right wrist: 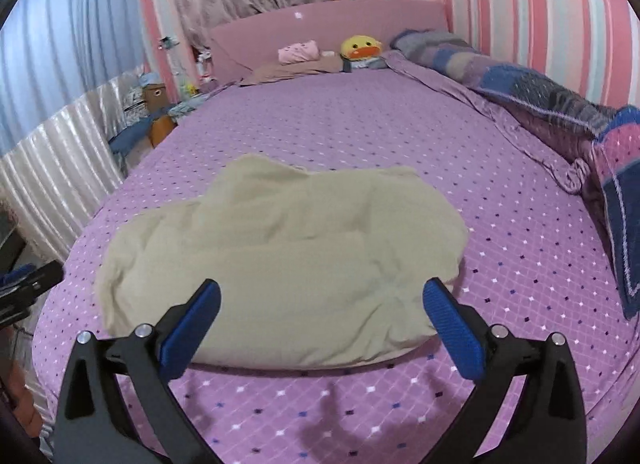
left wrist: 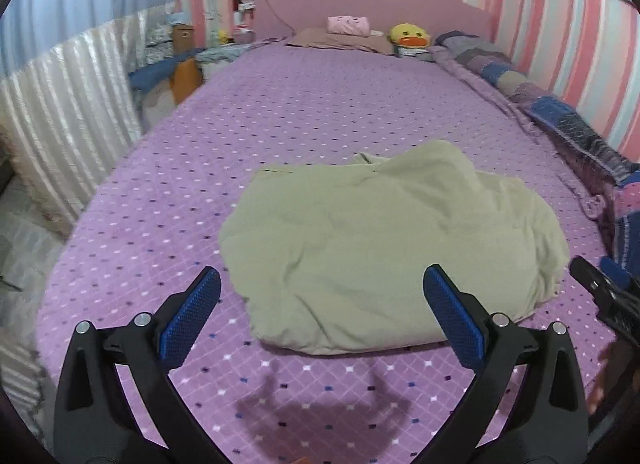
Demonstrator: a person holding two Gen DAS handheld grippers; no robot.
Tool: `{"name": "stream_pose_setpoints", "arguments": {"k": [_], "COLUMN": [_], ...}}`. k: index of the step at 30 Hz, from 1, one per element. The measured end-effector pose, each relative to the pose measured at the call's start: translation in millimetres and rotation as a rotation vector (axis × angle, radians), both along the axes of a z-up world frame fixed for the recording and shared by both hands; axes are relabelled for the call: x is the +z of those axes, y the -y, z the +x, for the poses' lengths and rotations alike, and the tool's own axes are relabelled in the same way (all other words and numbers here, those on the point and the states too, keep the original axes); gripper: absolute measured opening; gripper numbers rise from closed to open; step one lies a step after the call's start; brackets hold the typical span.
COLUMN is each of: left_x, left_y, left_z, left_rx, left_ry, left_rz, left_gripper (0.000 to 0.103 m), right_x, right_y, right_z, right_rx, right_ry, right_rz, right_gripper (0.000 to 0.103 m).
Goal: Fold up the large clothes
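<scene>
A pale cream garment (left wrist: 384, 240) lies in a folded, puffy bundle on the purple dotted bedspread (left wrist: 280, 112). It also shows in the right wrist view (right wrist: 288, 260). My left gripper (left wrist: 322, 316) is open and empty, held above the bed just short of the bundle's near left edge. My right gripper (right wrist: 322, 324) is open and empty, held over the bundle's near edge. The tip of the right gripper shows at the right edge of the left wrist view (left wrist: 604, 296), and the left gripper at the left edge of the right wrist view (right wrist: 28, 288).
A patchwork quilt (right wrist: 552, 104) lies bunched along the bed's right side by the striped wall. A pink pillow (left wrist: 348, 26), a yellow duck toy (left wrist: 410, 36) and the pink headboard (left wrist: 360, 4) are at the far end. Boxes and clutter (left wrist: 182, 60) stand left of the bed.
</scene>
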State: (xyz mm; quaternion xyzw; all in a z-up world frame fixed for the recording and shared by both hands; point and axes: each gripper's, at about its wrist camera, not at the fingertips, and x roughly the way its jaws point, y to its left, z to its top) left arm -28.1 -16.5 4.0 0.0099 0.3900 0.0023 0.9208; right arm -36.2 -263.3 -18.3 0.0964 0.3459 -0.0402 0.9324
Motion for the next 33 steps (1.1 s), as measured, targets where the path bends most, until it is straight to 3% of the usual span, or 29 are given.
{"name": "stream_pose_setpoints", "arguments": {"k": [5, 12, 18, 23, 33], "left_x": [15.3, 41.7, 52.8, 58.0, 68.0], "left_y": [19.7, 20.6, 22.3, 24.4, 20.5], "left_z": [-5.9, -29.6, -33.0, -32.6, -37.4], "left_rx": [-0.026, -0.030, -0.039, -0.030, -0.055], "left_ry": [0.002, 0.060, 0.061, 0.091, 0.118], "left_rz": [0.048, 0.022, 0.023, 0.046, 0.026], "left_gripper": [0.100, 0.100, 0.100, 0.100, 0.100], "right_x": [20.8, 52.5, 74.9, 85.0, 92.9], "right_y": [-14.7, -19.2, -27.8, -33.7, -40.1], "right_z": [-8.9, -23.3, -29.4, -31.8, -32.7], "right_rx": [0.003, -0.024, -0.043, -0.046, -0.026], "right_ry": [-0.023, -0.029, 0.000, 0.055, 0.065], "right_rz": [-0.021, -0.018, -0.050, -0.083, -0.081], "right_gripper": [0.101, 0.101, 0.101, 0.101, 0.101]}}
